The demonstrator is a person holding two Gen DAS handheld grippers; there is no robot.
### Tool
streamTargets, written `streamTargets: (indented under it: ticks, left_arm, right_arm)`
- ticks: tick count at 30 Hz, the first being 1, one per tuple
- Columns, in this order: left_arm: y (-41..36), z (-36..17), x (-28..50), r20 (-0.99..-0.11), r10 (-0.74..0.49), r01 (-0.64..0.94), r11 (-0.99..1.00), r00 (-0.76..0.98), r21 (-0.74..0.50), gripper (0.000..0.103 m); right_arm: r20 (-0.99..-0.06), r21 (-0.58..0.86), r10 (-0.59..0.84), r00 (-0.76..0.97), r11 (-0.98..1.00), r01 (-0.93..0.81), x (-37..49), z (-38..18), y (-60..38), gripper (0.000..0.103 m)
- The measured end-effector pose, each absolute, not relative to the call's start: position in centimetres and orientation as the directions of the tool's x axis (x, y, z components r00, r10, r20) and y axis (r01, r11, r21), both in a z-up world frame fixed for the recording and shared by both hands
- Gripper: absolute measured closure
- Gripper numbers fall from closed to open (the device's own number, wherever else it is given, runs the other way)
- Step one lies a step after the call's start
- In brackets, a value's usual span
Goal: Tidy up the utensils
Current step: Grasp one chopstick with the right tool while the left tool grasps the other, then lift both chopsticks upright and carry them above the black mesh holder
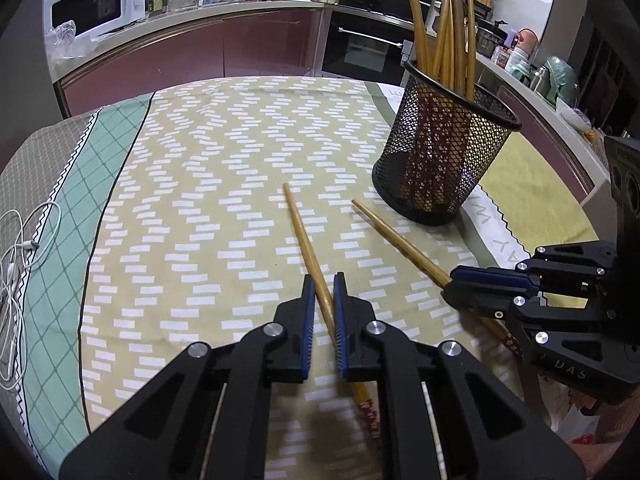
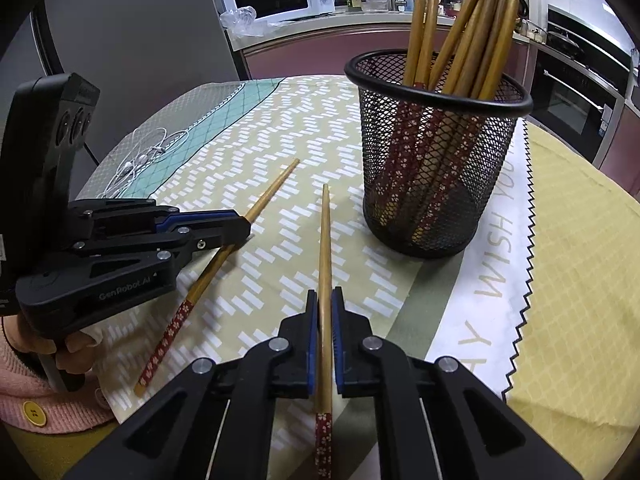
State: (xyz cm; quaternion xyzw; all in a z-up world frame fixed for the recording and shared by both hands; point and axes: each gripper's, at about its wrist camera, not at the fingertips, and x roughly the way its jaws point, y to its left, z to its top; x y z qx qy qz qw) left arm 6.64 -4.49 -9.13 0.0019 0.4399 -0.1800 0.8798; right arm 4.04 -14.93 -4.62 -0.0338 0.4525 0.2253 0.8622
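Observation:
Two wooden chopsticks with red flowered handles lie on the patterned tablecloth. My left gripper is shut on the left chopstick, which crosses slantwise between its blue pads. In the right wrist view the same left gripper clamps that chopstick near its middle. My right gripper is shut on the other chopstick, which runs straight ahead between the pads. From the left wrist view the right gripper shows at the right, shut on its chopstick. A black mesh cup holding several chopsticks stands just beyond.
A white earphone cable lies at the table's left edge. A hand with a pink sleeve holds the left gripper. A kitchen counter with a white microwave curves behind the table. A yellow cloth covers the right side.

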Motion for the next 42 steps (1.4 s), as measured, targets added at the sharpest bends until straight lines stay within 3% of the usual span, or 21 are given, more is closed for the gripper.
streamTargets:
  ticks: [20, 42]
  left_arm:
    - [-3.7, -6.7, 4.3, -0.73, -0.367, 0.36, 0.916, 0.577, -0.176, 0.096]
    - [-2.8, -2.8, 3.2, -0.651, -0.426, 0.39, 0.897, 0.628, -0.21, 0.096]
  right_arm:
    - [-0.723, 0.261, 0.497, 0.481, 0.84, -0.476, 3.1, -2.5, -15.3, 0.097]
    - [-0.629, 0.279, 0.544, 0.556, 0.825, -0.491, 2.0, 0.0, -16.6, 0.097]
